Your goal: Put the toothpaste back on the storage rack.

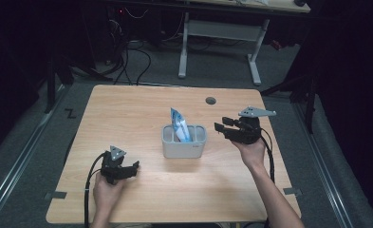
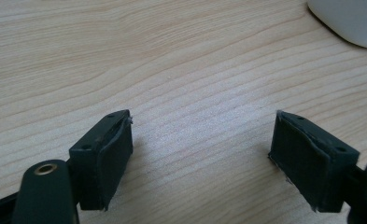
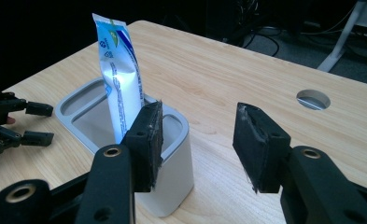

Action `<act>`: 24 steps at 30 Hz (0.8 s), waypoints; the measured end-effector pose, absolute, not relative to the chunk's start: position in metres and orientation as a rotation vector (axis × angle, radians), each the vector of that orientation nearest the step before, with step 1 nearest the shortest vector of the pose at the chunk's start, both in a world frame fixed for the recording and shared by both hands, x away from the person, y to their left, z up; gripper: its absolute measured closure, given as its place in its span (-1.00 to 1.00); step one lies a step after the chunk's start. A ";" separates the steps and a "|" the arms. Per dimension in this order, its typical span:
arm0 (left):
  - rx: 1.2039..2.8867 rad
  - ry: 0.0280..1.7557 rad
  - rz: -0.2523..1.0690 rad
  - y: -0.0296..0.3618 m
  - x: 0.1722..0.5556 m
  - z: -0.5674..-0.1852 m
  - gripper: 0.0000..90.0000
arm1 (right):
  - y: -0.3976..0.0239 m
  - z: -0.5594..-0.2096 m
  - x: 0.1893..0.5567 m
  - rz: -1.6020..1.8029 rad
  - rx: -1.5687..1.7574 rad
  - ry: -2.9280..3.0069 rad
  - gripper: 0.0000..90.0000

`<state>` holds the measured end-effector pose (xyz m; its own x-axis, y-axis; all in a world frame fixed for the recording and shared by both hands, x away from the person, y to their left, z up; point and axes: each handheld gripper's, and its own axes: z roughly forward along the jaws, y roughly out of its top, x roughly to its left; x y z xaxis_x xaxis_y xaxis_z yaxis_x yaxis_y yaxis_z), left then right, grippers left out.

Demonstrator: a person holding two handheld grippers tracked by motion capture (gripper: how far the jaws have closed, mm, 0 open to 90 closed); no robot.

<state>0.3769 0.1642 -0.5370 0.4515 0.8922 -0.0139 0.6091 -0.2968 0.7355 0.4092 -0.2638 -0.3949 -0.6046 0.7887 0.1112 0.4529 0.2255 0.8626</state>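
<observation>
Item: toothpaste tube (image 3: 118, 77), upright in grey holder (image 3: 172, 168), just ahead-left of my released, empty right claw (image 3: 197, 142); left claw (image 2: 200, 154), also released, lies farther.

Surface (image 1: 127, 109): light wood-grain top, rounded corners, round cable hole (image 1: 210, 100) near the far edge, right of centre. Grey holder (image 1: 184, 147) stands directly on it, about mid-surface, with compartments open at the top. A blue-white tube (image 1: 180, 124) stands upright inside the holder. Left tongs (image 1: 135, 166) sit low at the surface's near left.
</observation>
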 end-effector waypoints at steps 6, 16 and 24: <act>2.021 1.251 0.532 0.164 0.377 -0.537 -0.53 | -0.267 -0.396 0.408 1.339 1.165 2.152 0.16; 2.022 1.251 0.532 0.164 0.377 -0.537 -0.53 | -0.278 -0.401 0.402 1.342 1.195 2.139 0.16; 2.021 1.251 0.532 0.164 0.377 -0.537 -0.53 | -0.288 -0.405 0.396 1.349 1.222 2.120 0.16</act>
